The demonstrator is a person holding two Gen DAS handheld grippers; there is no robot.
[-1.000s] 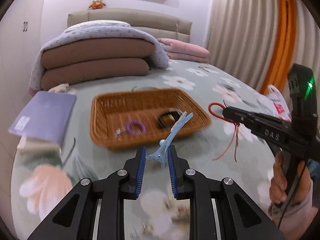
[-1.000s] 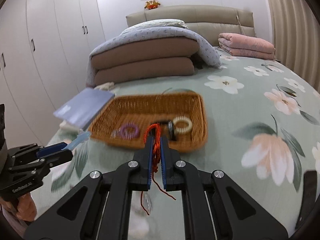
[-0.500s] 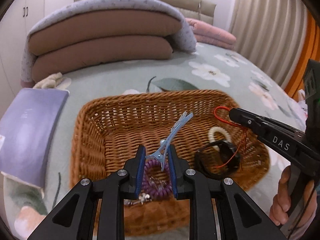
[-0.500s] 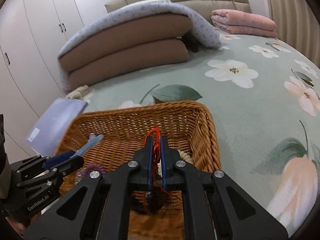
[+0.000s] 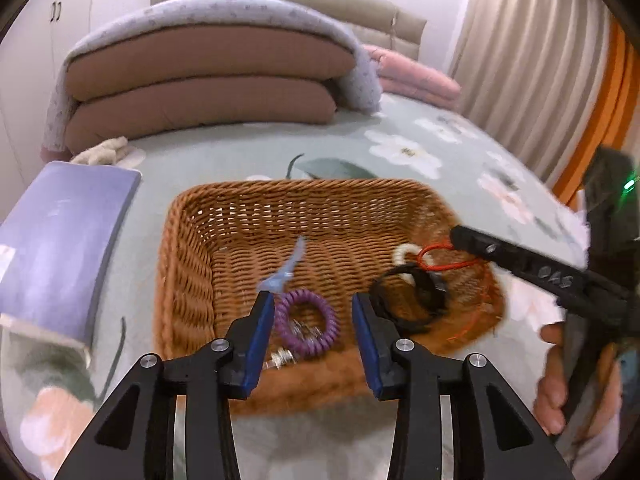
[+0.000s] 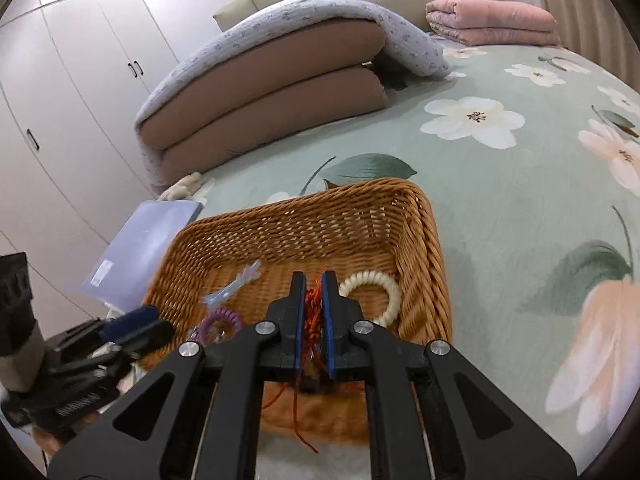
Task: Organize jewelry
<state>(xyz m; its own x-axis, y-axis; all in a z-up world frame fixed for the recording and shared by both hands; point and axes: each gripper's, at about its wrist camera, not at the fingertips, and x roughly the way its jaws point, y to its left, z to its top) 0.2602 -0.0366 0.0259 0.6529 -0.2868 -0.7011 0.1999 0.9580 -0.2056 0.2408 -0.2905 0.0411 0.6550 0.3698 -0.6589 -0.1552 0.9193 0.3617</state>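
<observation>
Left wrist: left tool [image 5: 313, 312] agape over basket [image 5: 188, 240]; right tool [image 6: 313, 286] pinching red cord [image 6: 312, 312].

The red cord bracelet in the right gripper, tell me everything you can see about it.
The red cord bracelet is thin woven string with a closed loop at one end and loose frayed tails. The right gripper is shut on it above the brown wicker basket; in the left wrist view the loop sticks out past the fingertips, over the cream coiled ring and black bracelet. Tails dangle below the gripper toward the basket's near edge.
</observation>
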